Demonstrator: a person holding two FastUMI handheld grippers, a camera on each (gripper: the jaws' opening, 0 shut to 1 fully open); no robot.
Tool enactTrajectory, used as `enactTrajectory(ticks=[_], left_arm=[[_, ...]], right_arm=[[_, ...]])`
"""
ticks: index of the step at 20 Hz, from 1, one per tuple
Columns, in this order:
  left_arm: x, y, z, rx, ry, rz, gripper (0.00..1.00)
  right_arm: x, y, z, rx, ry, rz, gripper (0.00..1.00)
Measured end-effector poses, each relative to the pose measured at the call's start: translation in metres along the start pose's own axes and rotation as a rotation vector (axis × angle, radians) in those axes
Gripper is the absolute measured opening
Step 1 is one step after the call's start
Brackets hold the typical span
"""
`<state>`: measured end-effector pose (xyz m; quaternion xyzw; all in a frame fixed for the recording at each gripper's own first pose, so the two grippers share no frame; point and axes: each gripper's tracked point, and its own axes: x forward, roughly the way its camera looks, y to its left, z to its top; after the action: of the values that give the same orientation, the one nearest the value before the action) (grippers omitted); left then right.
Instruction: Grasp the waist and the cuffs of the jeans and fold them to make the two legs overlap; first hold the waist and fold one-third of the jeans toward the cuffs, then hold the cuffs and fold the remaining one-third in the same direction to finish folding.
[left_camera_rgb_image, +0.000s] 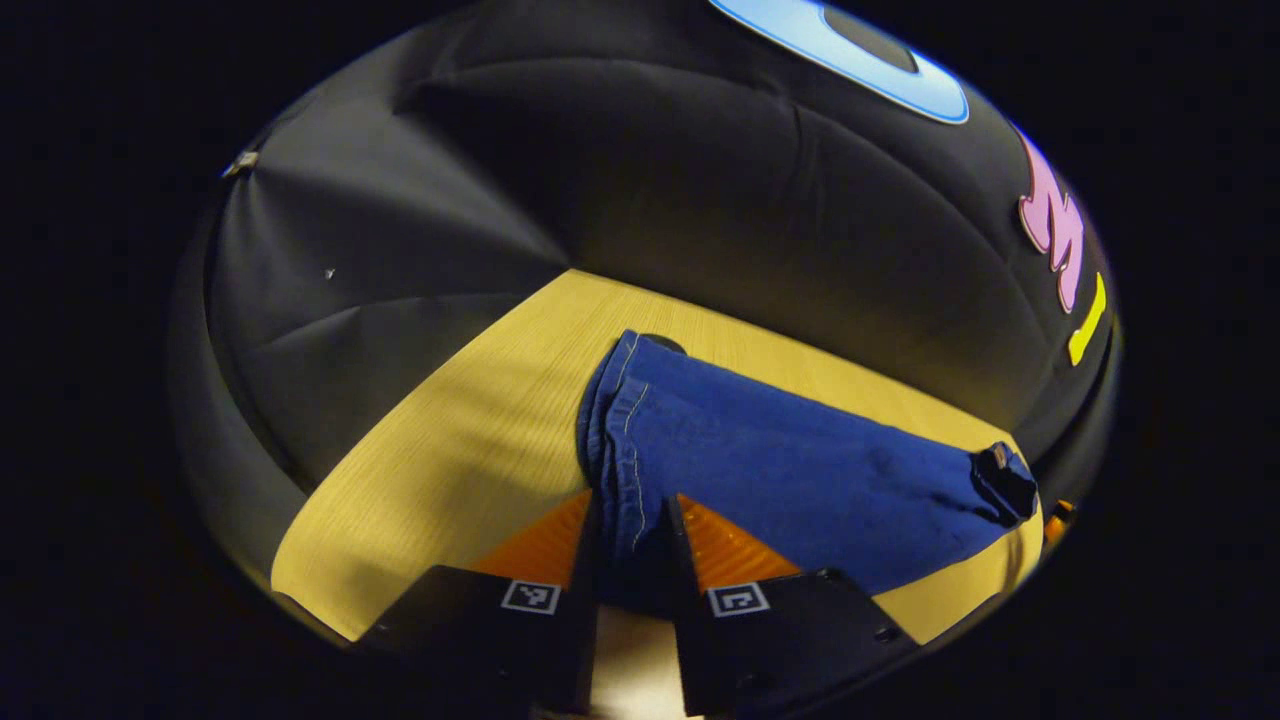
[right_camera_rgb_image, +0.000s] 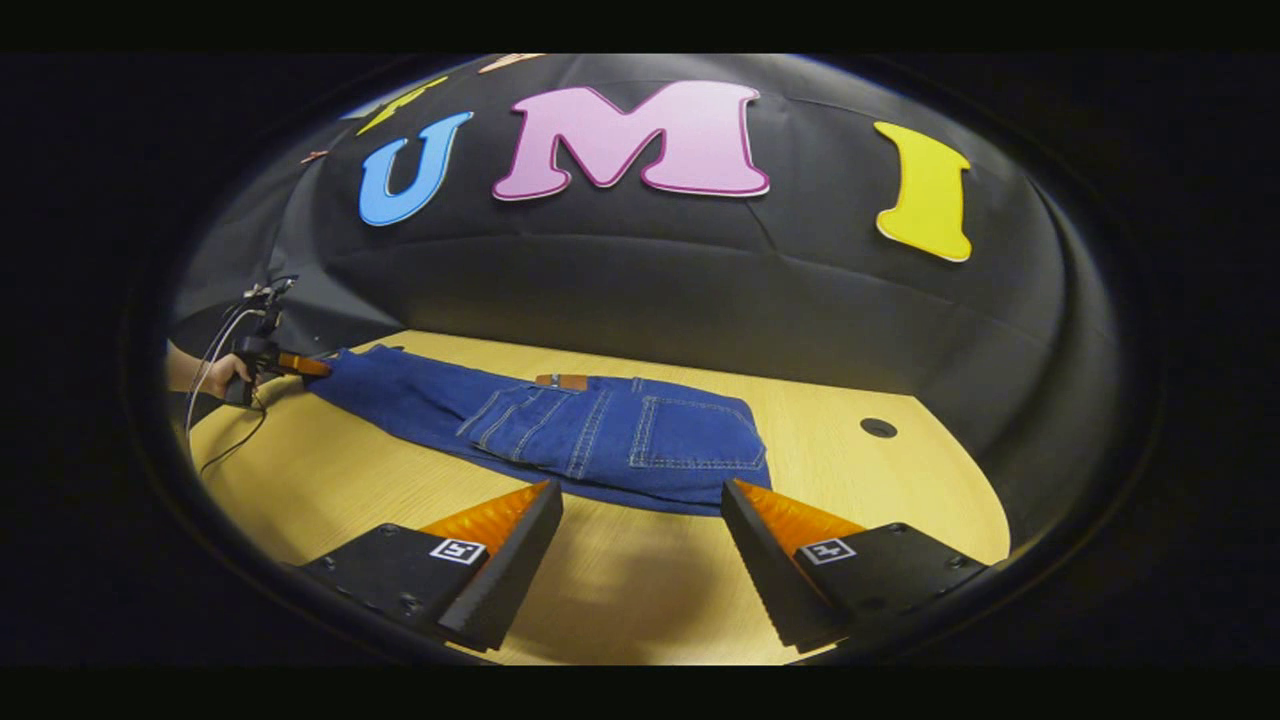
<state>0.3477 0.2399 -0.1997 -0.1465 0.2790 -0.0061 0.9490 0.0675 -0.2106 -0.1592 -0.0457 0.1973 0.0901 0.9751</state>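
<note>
Blue denim jeans (right_camera_rgb_image: 600, 435) lie flat on the pale wood-grain table (right_camera_rgb_image: 330, 490), legs already overlapped, stretched from mid frame toward the left edge in the right gripper view. Judged soft, limp, fairly heavy cloth: it will sag and drag, not slip; thick seams at waist and hems give the best bite.

Left gripper view, near to far: left gripper (left_camera_rgb_image: 632, 545) at bottom centre, fingers narrowed onto the stitched cuff hems (left_camera_rgb_image: 618, 440), cloth filling the gap between them, so it looks pinched. The leg runs off toward the right edge of frame, ending in a dark bunch.

Right gripper view: right gripper (right_camera_rgb_image: 642, 545) at bottom, fingers spread wide, holding nothing, tips just short of the waist end with back pocket (right_camera_rgb_image: 700, 435) and brown leather patch (right_camera_rgb_image: 562, 381). Farther off at left edge, a person's hand (right_camera_rgb_image: 222, 375) holds the other gripper at the cuffs. Small round hole (right_camera_rgb_image: 878, 428) in the table at right.
</note>
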Motion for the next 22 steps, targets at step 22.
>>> enactTrajectory(ticks=[22], left_arm=[[-0.113, -0.14, 0.096, -0.054, -0.168, -0.183, 0.06]], right_arm=[[-0.056, -0.101, 0.041, 0.067, -0.055, -0.185, 0.97]])
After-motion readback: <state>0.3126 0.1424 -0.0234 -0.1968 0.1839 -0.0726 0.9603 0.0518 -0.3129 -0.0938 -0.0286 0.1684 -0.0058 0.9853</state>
